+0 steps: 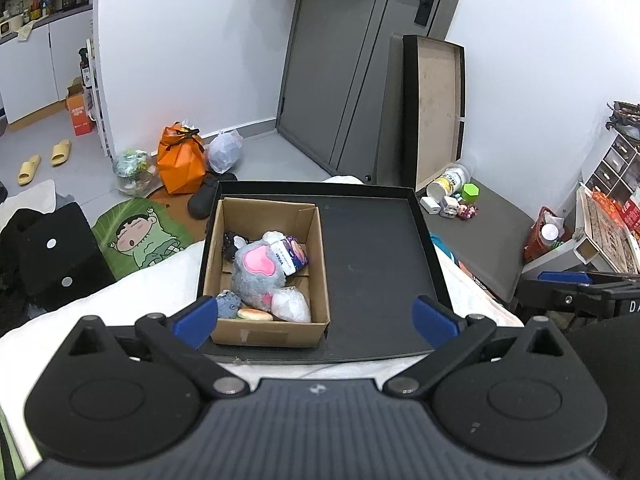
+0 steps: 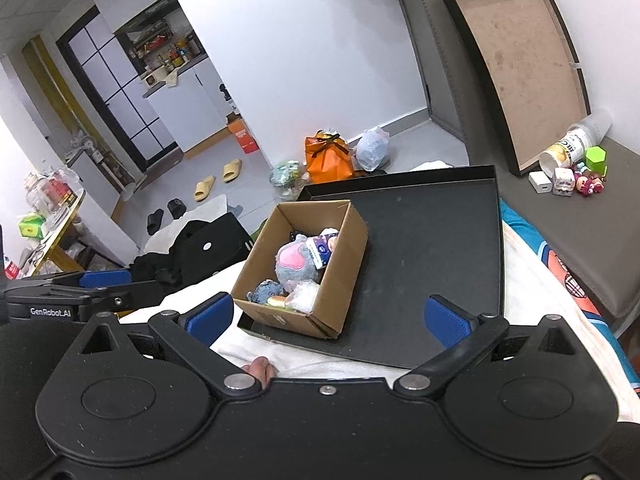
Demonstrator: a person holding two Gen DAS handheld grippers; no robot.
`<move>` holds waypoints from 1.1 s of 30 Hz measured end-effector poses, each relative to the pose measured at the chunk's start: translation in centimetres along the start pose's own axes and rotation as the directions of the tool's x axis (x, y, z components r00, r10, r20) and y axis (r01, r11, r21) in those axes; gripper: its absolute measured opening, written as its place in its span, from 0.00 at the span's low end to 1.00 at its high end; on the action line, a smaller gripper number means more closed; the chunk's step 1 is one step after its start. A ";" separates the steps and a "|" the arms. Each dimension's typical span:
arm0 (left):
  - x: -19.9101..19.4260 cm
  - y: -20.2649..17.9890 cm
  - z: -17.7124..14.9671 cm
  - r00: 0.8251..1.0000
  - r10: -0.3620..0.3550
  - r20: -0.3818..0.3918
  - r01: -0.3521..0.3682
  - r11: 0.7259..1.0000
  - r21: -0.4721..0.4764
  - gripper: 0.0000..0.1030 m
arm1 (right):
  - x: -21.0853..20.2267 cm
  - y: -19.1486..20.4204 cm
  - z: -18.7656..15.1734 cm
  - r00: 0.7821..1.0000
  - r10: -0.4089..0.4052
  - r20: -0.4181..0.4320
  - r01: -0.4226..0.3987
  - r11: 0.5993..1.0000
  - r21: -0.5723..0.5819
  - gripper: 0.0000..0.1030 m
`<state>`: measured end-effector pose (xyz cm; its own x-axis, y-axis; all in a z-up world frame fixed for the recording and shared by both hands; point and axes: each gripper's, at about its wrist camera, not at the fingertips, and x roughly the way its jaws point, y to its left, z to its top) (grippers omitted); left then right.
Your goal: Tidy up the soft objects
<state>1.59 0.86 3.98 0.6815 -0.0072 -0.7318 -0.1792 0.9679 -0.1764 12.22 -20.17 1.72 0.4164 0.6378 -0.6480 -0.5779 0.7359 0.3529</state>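
A cardboard box [image 1: 318, 280] [image 2: 348, 256] stands in the left half of a shallow black tray [image 1: 376, 256] [image 2: 432, 248] on a white cloth. Inside it lie a grey plush with a pink patch [image 1: 258, 272] [image 2: 294, 266], a small blue-grey plush [image 1: 228, 304] [image 2: 266, 291], a tissue pack [image 1: 290, 254] [image 2: 322, 249], a clear bag of white stuffing [image 1: 292, 304] [image 2: 305, 295], a bread-like toy [image 1: 254, 315] and a small black toy [image 1: 230, 244]. My left gripper [image 1: 316, 318] is open and empty, just in front of the box. My right gripper [image 2: 330, 316] is open and empty, near the tray's front edge.
An upright tray lid [image 1: 436, 104] [image 2: 520, 72] leans on the wall at the right. Small toys and a can [image 1: 450, 196] [image 2: 568, 168] lie on a grey bench. An orange bag [image 1: 180, 160] [image 2: 328, 158], slippers and a black cube [image 1: 52, 256] are on the floor to the left.
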 end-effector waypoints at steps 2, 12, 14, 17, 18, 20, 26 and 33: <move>0.0 -0.2 0.0 1.000 -0.004 -0.001 0.004 1.000 0.002 1.00 | -0.1 0.1 -0.2 1.000 0.002 -0.007 -0.002 1.000 -0.003 1.00; 0.0 -1.4 -0.5 1.000 -0.027 -0.005 0.027 0.999 0.026 1.00 | 0.0 0.7 -0.2 1.000 -0.001 -0.020 0.001 1.000 -0.003 1.00; -0.1 -1.4 -0.7 1.000 -0.030 0.002 0.030 0.999 0.022 1.00 | 0.1 0.7 -0.2 1.000 -0.001 -0.022 0.001 1.000 -0.004 1.00; -0.1 -1.3 -0.8 0.999 -0.036 -0.001 0.036 0.999 0.010 1.00 | 0.2 0.8 -0.2 1.000 -0.002 -0.023 0.002 1.000 -0.004 1.00; -0.1 -1.3 -0.8 0.999 -0.033 -0.002 0.033 0.999 0.010 1.00 | 0.2 0.8 -0.2 1.000 -0.001 -0.023 0.001 1.000 -0.003 1.00; -0.2 -1.3 -0.8 1.000 -0.029 0.001 0.029 1.000 0.011 1.00 | 0.2 0.7 -0.2 1.000 0.001 -0.026 -0.001 1.000 -0.002 1.00; -0.4 -1.4 -1.0 1.000 -0.021 0.010 0.021 1.000 0.007 1.00 | 0.3 0.9 -0.3 1.000 -0.009 -0.026 0.009 1.000 -0.003 1.00; -0.6 -1.4 -1.1 1.000 -0.014 0.018 0.014 1.000 0.004 1.00 | 0.3 0.9 -0.3 1.000 -0.010 -0.027 0.010 1.000 -0.004 1.00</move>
<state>0.62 -0.74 3.98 0.6967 -0.0160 -0.7172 -0.1671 0.9686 -0.1839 11.63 -19.42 1.67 0.4030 0.6243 -0.6692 -0.5765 0.7411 0.3442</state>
